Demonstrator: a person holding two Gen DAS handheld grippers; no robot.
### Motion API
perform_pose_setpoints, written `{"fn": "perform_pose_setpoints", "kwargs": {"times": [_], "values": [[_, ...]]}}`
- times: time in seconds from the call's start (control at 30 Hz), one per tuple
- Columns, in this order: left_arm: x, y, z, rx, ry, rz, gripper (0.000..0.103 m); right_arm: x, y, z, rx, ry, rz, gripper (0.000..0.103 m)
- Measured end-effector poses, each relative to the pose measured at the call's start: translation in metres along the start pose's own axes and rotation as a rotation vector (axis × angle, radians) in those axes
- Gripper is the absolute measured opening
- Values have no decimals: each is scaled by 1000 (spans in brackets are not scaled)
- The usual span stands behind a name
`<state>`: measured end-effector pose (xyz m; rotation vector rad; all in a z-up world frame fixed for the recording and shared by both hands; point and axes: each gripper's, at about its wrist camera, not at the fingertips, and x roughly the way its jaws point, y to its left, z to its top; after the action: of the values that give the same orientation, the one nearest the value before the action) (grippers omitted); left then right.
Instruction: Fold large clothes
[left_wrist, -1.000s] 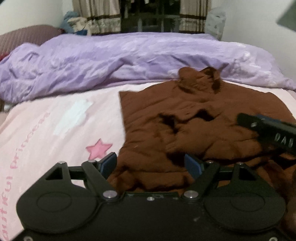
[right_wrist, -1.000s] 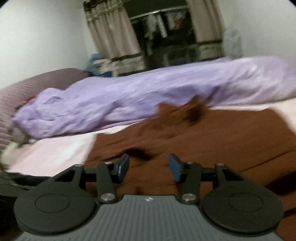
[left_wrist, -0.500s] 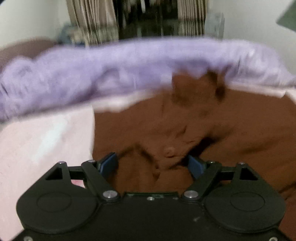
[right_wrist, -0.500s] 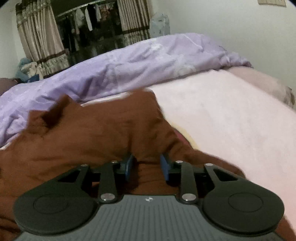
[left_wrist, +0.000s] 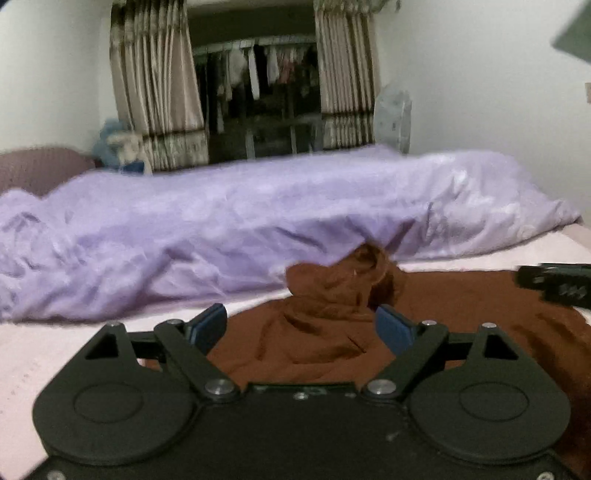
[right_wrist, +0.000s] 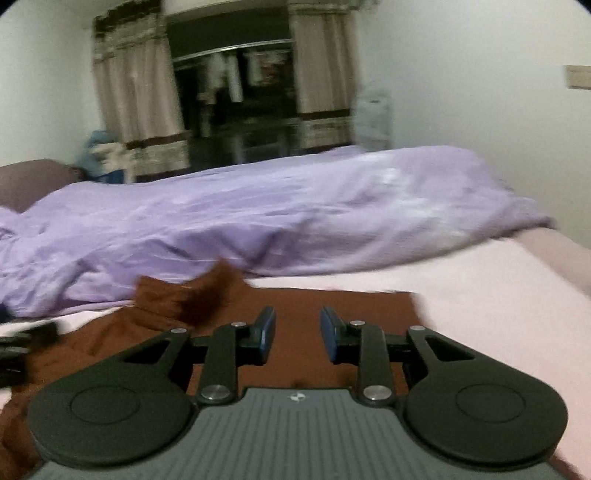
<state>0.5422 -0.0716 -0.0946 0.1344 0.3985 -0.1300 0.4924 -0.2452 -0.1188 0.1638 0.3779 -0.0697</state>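
Now that the soft brown cloth top (left_wrist: 461, 306) was let go beside the purple blanket (left_wrist: 221, 229), both tools, left (left_wrist: 301, 326) and right (right_wrist: 297, 332), are seen open and empty, so another fold can be started.

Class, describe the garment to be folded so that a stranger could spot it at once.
Find the bed with the pink sheet and the purple duvet heaped along its far side. In front of the duvet lies a brown garment, the only dark, rust-coloured cloth there, bunched up at its far edge.
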Motion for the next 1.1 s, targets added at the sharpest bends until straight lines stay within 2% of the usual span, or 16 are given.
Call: {"fn": "perform_pose_setpoints", "kwargs": {"times": [0.07, 0.13, 0.2, 0.23, 0.33, 0.43, 0.57, 0.73, 0.83, 0.9, 0.97, 1.03, 1.1], "values": [[30, -3, -8, -32, 68, 14, 90, 27, 10, -10, -31, 21, 30, 35], [54, -3, -27, -56, 119, 43, 90, 50, 13, -27, -35, 75, 9, 35], [74, -5, -46, -41, 187, 47, 92, 65, 10, -42, -19, 149, 2, 35], [79, -6, -46, -32, 208, 52, 93, 66, 9, -41, -17, 144, 6, 35], [75, -13, -46, 21, 184, 82, 93, 69, 11, -41, -18, 146, 9, 37], [74, -14, -49, 33, 177, 90, 94, 67, 14, -41, -33, 144, 2, 37], [71, -4, -48, -2, 189, 71, 95, 63, 8, -42, -50, 147, -15, 37], [67, 11, -46, -61, 202, 51, 95, 62, -19, -37, -60, 146, -131, 37], [66, 19, -45, -74, 206, 56, 95, 62, -43, -32, -24, 157, -124, 37], [65, 24, -45, -53, 202, 88, 95, 61, -51, -30, -43, 156, -155, 37], [65, 32, -46, -31, 206, 168, 95, 60, -58, -29, -69, 149, -193, 37], [66, 47, -48, -56, 214, 196, 95, 59, -72, -28, -46, 152, -179, 37], [68, 68, -49, -105, 231, 208, 95, 57, -87, -25, 10, 155, -153, 32]]}}
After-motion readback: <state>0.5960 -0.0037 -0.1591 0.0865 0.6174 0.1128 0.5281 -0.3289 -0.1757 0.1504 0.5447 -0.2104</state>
